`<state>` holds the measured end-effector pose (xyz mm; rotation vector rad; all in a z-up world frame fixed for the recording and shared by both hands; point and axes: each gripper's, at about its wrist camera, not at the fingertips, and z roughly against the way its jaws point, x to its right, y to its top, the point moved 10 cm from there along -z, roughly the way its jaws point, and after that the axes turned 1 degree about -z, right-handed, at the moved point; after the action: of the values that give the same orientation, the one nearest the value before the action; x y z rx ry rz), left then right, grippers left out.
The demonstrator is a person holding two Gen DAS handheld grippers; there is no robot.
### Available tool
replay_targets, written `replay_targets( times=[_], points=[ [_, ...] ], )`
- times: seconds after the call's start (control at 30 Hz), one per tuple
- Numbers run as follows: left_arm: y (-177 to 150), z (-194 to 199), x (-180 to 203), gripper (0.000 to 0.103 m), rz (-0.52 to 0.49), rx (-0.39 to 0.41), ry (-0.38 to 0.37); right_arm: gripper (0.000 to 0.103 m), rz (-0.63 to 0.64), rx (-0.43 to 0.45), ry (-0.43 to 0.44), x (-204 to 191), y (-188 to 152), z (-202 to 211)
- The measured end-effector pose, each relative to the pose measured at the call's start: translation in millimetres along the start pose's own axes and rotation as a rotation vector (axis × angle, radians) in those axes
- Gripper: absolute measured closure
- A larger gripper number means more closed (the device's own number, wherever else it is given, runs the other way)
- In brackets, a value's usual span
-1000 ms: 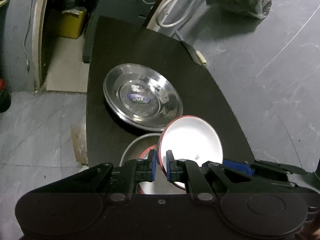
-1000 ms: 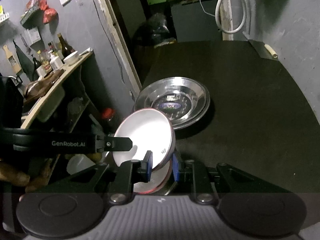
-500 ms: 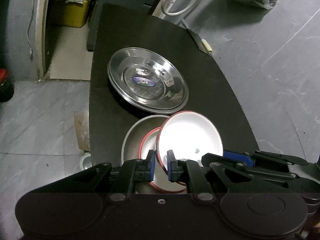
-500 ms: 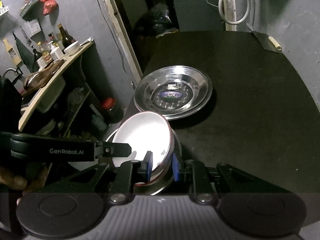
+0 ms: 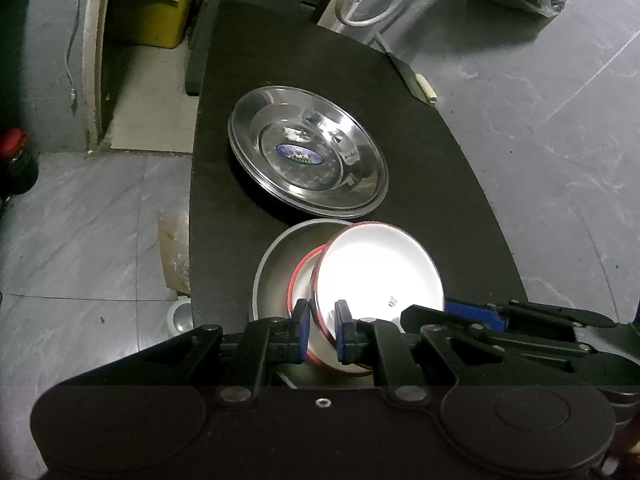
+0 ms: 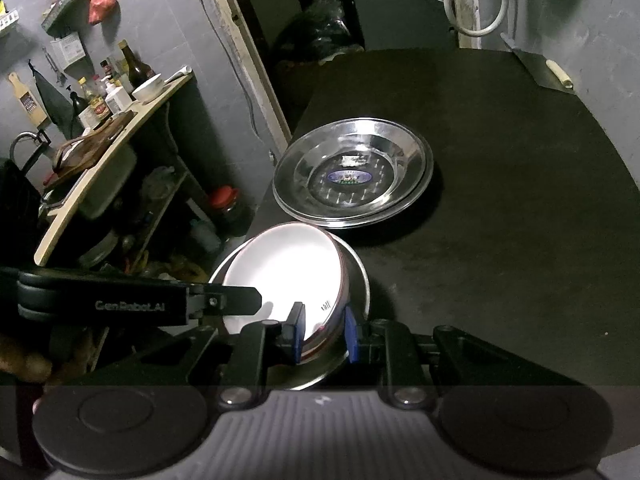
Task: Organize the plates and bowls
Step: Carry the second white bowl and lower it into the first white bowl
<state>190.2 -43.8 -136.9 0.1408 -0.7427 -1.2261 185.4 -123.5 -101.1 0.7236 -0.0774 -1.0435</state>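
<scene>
A white bowl with a red rim lies tilted in a grey metal bowl, on top of a second red-rimmed bowl. My left gripper is shut on the white bowl's near rim. My right gripper is shut on the rim at the opposite side. Each gripper shows in the other's view: the right one's blue pad and the left one's black arm. A stack of shiny steel plates sits just beyond the bowls on the black table.
The bowls stand near the table's left edge, with grey floor below. A cleaver lies at the far right corner. A shelf of bottles and a red-lidded jar stand left of the table.
The white bowl has come down from a raised, steeper tilt and now rests in the grey bowl on the other red-rimmed bowl. Both grippers keep their hold on it.
</scene>
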Motion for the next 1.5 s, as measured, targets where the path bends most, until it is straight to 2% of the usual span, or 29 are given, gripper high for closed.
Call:
replay_targets(
  times=[0.63, 1.0, 1.1, 1.33, 1.5],
  points=[
    [0.5, 5.0, -2.1, 0.089, 0.007, 0.007, 0.012, 0.078, -0.010, -0.021, 0.025, 0.6, -1.8, -7.0],
    [0.4, 5.5, -2.4, 0.085, 0.010, 0.006, 0.009, 0.078, -0.012, -0.021, 0.029, 0.2, -1.2, -6.9],
    [1.0, 5.9, -3.2, 0.079, 0.008, 0.010, 0.024, 0.077, -0.011, -0.021, 0.029, 0.4, -0.9, -6.9],
    [0.3, 5.9, -4.4, 0.079, 0.022, 0.008, 0.024, 0.077, -0.007, -0.021, 0.037, -0.7, -1.1, -5.8],
    [0.0, 5.4, -3.8, 0.075, 0.023, 0.006, 0.025, 0.075, -0.005, -0.022, 0.041, -0.4, -1.1, -6.0]
  ],
)
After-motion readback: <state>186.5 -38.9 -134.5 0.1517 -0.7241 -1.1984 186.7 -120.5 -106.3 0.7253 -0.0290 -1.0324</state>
